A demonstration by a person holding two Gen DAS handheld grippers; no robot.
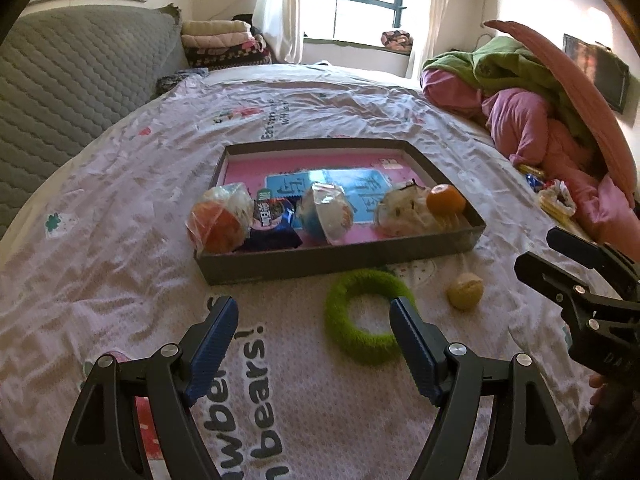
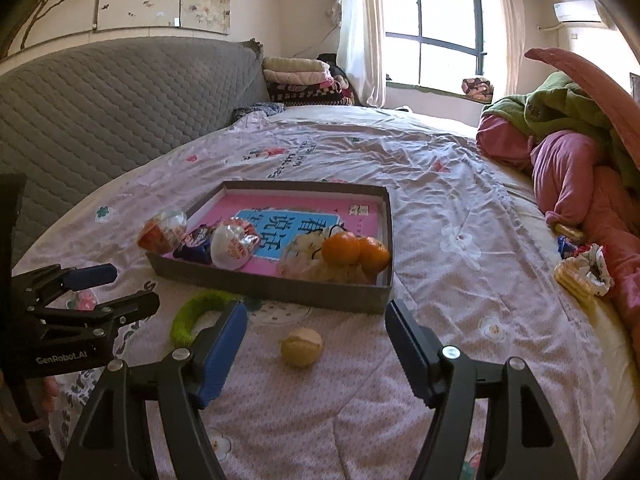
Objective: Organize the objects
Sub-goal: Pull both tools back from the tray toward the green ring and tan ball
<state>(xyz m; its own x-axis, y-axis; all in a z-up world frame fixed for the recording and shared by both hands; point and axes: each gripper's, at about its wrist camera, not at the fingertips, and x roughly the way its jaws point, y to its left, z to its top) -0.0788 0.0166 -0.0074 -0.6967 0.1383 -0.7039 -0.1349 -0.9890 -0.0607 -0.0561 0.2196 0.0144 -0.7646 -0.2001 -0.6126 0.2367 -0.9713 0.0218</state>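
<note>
A shallow grey box [image 1: 332,258] [image 2: 280,286] lies on the bed. It holds a pink book, wrapped balls [image 1: 326,212], a dark snack packet [image 1: 272,220] and oranges [image 1: 445,199] [image 2: 354,250]. A fuzzy green ring [image 1: 360,318] [image 2: 196,312] and a pale yellow ball [image 1: 465,290] [image 2: 301,347] lie on the sheet in front of the box. My left gripper [image 1: 314,344] is open and empty, its right finger over the ring. My right gripper [image 2: 316,348] is open and empty, with the ball lying between its fingers.
A pile of pink and green bedding [image 1: 540,112] [image 2: 580,160] lies at the right, with snack packets [image 2: 580,268] beside it. A grey quilted headboard [image 2: 100,112] stands at the left. Folded blankets [image 1: 224,42] are stacked at the far corner.
</note>
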